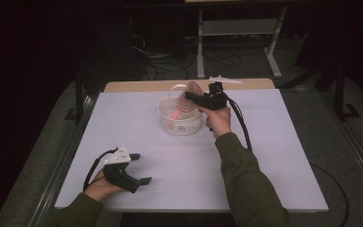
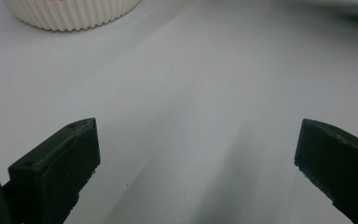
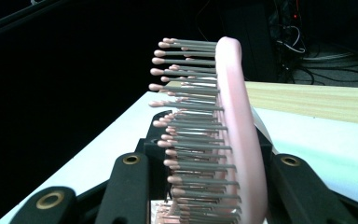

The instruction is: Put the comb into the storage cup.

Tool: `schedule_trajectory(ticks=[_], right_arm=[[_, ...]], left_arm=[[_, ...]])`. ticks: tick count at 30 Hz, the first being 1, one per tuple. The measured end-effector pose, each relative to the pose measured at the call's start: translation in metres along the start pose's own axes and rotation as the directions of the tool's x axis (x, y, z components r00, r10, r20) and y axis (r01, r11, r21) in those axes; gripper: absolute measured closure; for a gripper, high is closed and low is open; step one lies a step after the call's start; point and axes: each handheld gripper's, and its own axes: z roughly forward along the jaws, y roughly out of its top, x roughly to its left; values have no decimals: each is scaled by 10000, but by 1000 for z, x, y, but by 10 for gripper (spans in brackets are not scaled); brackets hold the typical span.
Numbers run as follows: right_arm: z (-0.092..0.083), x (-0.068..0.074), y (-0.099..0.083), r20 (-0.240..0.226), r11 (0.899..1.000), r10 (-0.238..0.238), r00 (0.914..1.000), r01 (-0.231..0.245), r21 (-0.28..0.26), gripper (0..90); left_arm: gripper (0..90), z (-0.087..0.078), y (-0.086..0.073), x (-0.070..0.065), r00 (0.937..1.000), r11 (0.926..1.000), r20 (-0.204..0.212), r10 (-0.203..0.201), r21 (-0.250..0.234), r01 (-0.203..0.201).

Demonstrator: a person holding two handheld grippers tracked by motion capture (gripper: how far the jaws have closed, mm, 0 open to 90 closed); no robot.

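1. My right gripper (image 1: 189, 98) is clenched on a pink hairbrush (image 1: 191, 97), holding it over the far side of a white basket (image 1: 180, 124)
2. In the right gripper view the hairbrush (image 3: 235, 135) stands upright between the two black jaws, its bristles pointing left and its pink back to the right
3. The brush head sits above the basket rim; a pink handle-like part shows inside the basket, though I cannot tell whether it touches the bottom
4. The basket stands near the middle of the white table (image 1: 274, 156), toward the far edge, just left of my right hand (image 1: 217, 119)
5. My left gripper (image 1: 142, 168) rests at the near left corner of the table, well apart from the basket
6. In the left gripper view its jaws stand wide apart with bare table (image 2: 205, 102) between them, so it is released, and the ribbed wall of the basket (image 2: 72, 14) shows at the far left
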Motion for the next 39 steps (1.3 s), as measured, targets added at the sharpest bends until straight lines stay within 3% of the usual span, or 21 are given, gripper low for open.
schedule_trajectory(ticks=[19,39], right_arm=[[-4,-13,-3,235,9994,244,9994,-249,246,601],[-9,-19,-6,752,9996,55,9972,-74,256,537]], left_arm=[[0,0,0,0,10000,10000,-3,16,11,-16],[0,1,0,0,10000,10000,35,-3,78,3]])
